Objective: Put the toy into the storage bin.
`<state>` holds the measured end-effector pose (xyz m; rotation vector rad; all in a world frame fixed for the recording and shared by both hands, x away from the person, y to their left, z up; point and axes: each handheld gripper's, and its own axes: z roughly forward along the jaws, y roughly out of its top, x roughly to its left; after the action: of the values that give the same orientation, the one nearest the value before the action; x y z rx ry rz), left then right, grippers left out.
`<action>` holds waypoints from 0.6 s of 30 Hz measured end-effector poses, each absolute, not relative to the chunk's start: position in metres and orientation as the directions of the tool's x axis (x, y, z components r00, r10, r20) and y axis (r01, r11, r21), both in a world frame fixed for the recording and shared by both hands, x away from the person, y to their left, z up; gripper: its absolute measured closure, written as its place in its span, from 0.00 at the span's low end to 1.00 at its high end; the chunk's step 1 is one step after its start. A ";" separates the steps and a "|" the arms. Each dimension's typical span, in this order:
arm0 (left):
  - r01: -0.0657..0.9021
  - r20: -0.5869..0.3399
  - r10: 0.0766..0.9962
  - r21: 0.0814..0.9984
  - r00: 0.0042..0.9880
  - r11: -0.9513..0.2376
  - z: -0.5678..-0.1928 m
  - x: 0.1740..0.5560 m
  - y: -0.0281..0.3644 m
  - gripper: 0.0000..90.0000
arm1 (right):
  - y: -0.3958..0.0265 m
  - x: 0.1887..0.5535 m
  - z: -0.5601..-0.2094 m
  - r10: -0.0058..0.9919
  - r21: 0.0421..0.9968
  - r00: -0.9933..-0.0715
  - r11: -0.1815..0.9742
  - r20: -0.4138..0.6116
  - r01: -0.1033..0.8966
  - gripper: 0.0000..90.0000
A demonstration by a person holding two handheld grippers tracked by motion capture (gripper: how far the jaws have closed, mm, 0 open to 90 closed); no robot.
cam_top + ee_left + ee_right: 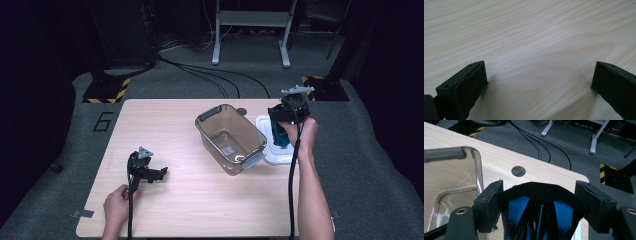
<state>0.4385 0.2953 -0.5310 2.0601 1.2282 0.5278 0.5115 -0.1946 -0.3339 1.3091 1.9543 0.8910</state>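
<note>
On the pale wooden table (200, 200), a clear smoky plastic tub with grey clip handles (230, 138) stands right of centre, lying diagonally from 11 to 5 o'clock. At its 3 o'clock, the right gripper (283, 131) holds a black and blue folded object (281, 134) above a flat white plastic lid (265, 124) lying just beside the tub. The left gripper (161, 174) rests at the tub's 8 o'clock, well apart, jaws apart and pointing towards 3 o'clock, a hand (117, 206) behind it.
</note>
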 end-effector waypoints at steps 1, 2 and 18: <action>0.608 0.003 0.880 0.722 0.474 -0.330 -0.531 0.439 0.295 0.00 | -0.195 0.512 -0.334 0.940 0.803 -0.320 0.283 -0.122 0.524 0.27; 0.609 0.003 0.880 0.721 0.474 -0.330 -0.531 0.438 0.295 0.00 | -0.194 0.512 -0.332 0.939 0.805 -0.322 0.283 -0.122 0.521 0.27; 0.609 0.004 0.880 0.721 0.474 -0.331 -0.531 0.438 0.295 0.00 | -0.168 0.517 -0.304 0.920 0.831 -0.358 0.322 -0.162 0.453 0.27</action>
<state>0.4385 0.2953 -0.5309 2.0619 1.2290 0.5275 0.5167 -0.1683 -0.3037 1.2076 1.9463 0.9283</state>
